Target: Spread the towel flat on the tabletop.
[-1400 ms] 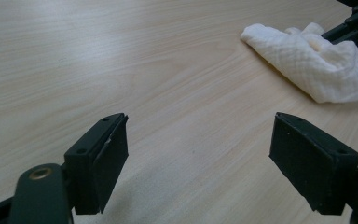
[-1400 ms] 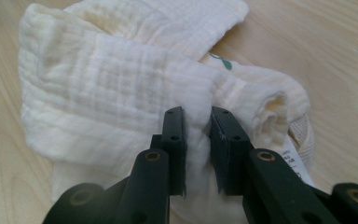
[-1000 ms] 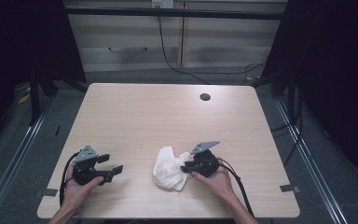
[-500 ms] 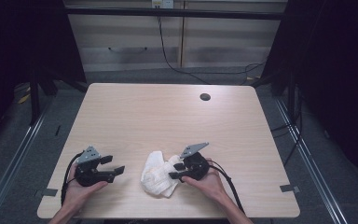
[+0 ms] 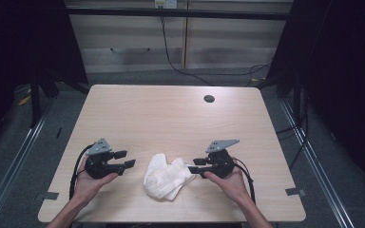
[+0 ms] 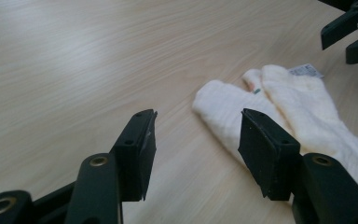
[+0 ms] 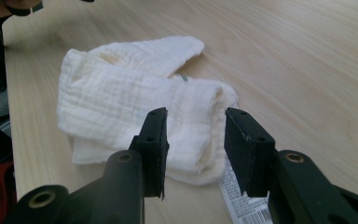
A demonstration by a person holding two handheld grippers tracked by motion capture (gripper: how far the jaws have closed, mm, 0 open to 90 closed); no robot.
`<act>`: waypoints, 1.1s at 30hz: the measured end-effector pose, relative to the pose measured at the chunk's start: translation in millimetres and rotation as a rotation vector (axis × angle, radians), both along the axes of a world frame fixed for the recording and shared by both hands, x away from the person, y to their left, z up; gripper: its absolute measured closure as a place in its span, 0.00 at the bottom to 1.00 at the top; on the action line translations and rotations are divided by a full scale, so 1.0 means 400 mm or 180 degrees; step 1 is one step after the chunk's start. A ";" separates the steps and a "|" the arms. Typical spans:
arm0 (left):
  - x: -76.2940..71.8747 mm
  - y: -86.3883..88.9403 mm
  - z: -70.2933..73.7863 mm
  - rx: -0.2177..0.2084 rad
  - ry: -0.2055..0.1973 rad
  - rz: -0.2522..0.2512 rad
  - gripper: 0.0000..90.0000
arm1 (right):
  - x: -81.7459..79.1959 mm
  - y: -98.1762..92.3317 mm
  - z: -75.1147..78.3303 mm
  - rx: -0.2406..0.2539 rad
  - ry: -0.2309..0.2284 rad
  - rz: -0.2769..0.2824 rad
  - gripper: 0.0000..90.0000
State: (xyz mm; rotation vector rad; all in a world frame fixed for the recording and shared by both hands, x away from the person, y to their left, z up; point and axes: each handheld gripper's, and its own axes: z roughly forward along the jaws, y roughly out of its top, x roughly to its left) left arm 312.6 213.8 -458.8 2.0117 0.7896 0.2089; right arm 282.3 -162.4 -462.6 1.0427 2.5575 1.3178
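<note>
Left hand-held gripper point(image 5: 129, 159): I see jaws apart, empty, beside the folded white cloth point(image 5: 167, 176).
Right hand-held gripper point(image 5: 192, 166): jaws apart, empty, at the cloth's edge.
Right gripper view: printed label point(image 7: 237, 200) under the cloth on the surface point(image 5: 171, 118).

Right gripper point(image 5: 193, 166) let go of white cloth point(image 5: 167, 176), backed off rightward, fingers point(image 7: 154, 140) now apart; cloth shifted left.

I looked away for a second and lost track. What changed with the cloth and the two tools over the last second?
The right tool first pushed left against the white cloth, shifting it left, then backed off to the right and now sits open beside it, holding nothing. The cloth lies bunched between both tools. The left tool stayed put, open, and the table is otherwise unchanged.
</note>
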 end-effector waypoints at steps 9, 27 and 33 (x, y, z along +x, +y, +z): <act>0.101 -0.110 -0.022 0.0013 0.0233 -0.0100 0.46 | -0.009 -0.031 -0.024 0.0085 0.0008 -0.0098 0.64; 0.107 -0.197 -0.102 0.0376 0.0319 -0.0328 0.52 | 0.001 -0.010 -0.048 0.0038 0.0065 -0.0041 0.62; 0.101 -0.201 -0.107 0.0486 0.0321 -0.0411 0.77 | 0.006 0.011 -0.062 -0.0021 0.0084 0.0029 0.60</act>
